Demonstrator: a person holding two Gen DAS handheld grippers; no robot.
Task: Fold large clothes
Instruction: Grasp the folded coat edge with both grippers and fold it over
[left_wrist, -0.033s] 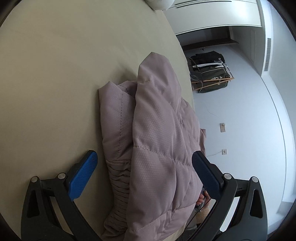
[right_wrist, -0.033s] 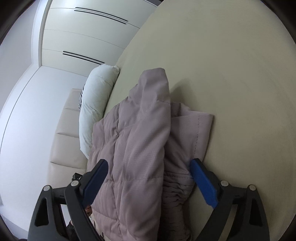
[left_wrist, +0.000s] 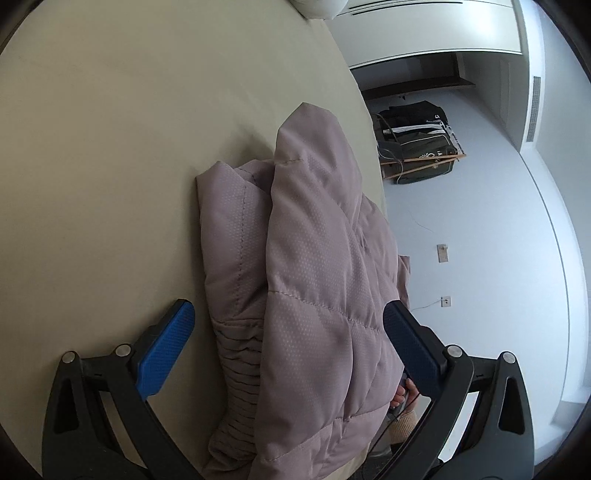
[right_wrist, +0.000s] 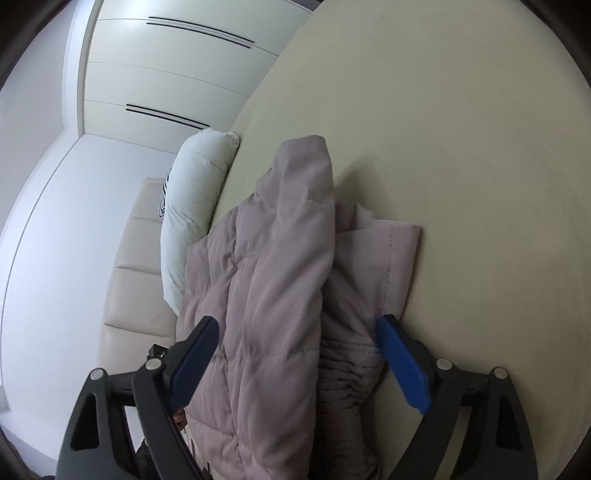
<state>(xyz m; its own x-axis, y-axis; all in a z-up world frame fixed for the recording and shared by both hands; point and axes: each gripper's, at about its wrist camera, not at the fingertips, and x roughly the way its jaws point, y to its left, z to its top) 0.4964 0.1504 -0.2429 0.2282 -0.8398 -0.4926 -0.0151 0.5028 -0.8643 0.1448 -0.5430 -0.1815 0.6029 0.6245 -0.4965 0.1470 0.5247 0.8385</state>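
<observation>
**Both grippers straddling a folded jacket at the bed's edge**

A mauve quilted jacket (left_wrist: 314, 280) is lying on the beige bed (left_wrist: 129, 166), bunched into a narrow, folded stack near the edge of the mattress. Its upper layer is rising into a rounded peak at the far end, while a flatter stitched panel is sticking out from underneath on the side toward the middle of the bed. A ribbed, gathered cuff or hem is showing at the near end.

The left gripper (left_wrist: 288, 347) is pointing along the jacket with its jaws standing wide apart. The jacket is sitting between the blue pads (left_wrist: 164, 350); the pad on the bed side is clear of the cloth, and the other is close against the jacket's outer edge, though whether it is touching cannot be told.

The right gripper (right_wrist: 299, 354) is also straddling the jacket (right_wrist: 280, 280). Its jaws are closing, with the jacket between them, but they are still wide, and the pads (right_wrist: 404, 363) are lying at the sides of the cloth without visibly squeezing it.

A white pillow (right_wrist: 195, 206) is resting at the head of the bed (right_wrist: 461, 147), beyond the jacket, against a padded headboard (right_wrist: 136, 280). White wardrobe doors (right_wrist: 166, 66) are standing behind it. In the left view, a dark bag (left_wrist: 417, 140) is sitting on the floor past the mattress edge, and part of a hand (left_wrist: 402, 393) is showing under the gripper.
</observation>
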